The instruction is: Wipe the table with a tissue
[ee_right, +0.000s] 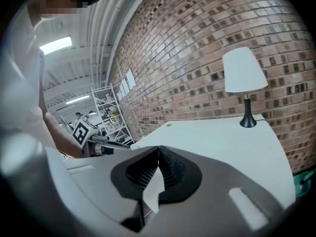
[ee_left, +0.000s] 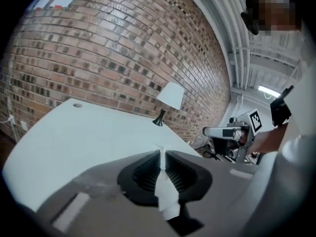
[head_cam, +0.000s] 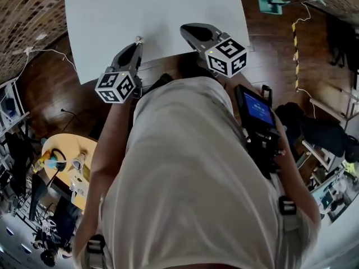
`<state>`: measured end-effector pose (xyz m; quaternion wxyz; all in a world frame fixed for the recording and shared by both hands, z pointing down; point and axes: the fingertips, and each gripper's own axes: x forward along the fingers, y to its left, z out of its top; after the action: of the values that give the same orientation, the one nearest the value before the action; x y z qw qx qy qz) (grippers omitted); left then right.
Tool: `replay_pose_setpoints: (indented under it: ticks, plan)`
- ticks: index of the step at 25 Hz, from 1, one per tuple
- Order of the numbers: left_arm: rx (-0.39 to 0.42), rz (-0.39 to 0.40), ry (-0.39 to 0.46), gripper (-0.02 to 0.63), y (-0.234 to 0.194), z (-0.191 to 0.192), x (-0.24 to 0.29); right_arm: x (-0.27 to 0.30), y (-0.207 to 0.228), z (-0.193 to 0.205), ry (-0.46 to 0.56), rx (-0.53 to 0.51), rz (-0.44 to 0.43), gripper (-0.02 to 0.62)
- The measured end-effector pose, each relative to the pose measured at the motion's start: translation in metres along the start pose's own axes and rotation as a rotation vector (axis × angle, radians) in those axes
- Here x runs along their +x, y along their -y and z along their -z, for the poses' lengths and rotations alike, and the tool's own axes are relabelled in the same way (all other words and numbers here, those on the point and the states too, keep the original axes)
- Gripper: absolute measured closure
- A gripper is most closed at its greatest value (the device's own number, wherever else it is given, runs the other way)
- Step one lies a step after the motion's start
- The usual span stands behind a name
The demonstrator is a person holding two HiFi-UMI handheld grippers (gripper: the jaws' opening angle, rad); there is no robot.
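The wide white rectangular table, the surface (head_cam: 157,15), is bare except for a lamp with a white shade and a black foot (ee_right: 244,75) at its far edge, against the brick wall.

Both grey tools with black ribbed pads hang at the near edge of the surface and appear to be above it, not on it. The left tool (head_cam: 137,42) is clenched on a white paper tissue (ee_left: 168,199). The right tool (head_cam: 187,30) is also closed, and a thin white scrap (ee_right: 152,189) sits between its pads. It looks like the same kind of paper, but I cannot be sure.

The wiping is, in my judgement, not yet begun. The risk comes from how little paper stands out in front of the left tool. If the tool comes down to the surface like this, the hard tips may rub the surface instead of the tissue, and nothing will be cleaned. Also, thin paper that is dragged under pressure can tear or slip out of the pads.

The tissue is a narrow, flat strip pressed between the pads. Only a small tuft shows beyond the tips, toward the surface. The larger part, a folded white flap with sharp edges, hangs behind the pads, away from the surface.
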<state>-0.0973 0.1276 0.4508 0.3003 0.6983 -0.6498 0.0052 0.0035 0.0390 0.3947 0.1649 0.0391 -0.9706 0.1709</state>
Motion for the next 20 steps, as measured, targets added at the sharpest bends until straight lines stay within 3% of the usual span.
replay_pose_setpoints:
  ticks: [8, 20]
  plan:
    - [0.069, -0.033, 0.085, 0.568, 0.005, 0.000, -0.048, -0.011, -0.056, 0.016, -0.010, -0.033, -0.040, 0.588]
    - [0.147, 0.041, 0.097, 0.568, 0.049, 0.022, -0.070, -0.040, -0.088, 0.042, 0.019, -0.025, -0.004, 0.588]
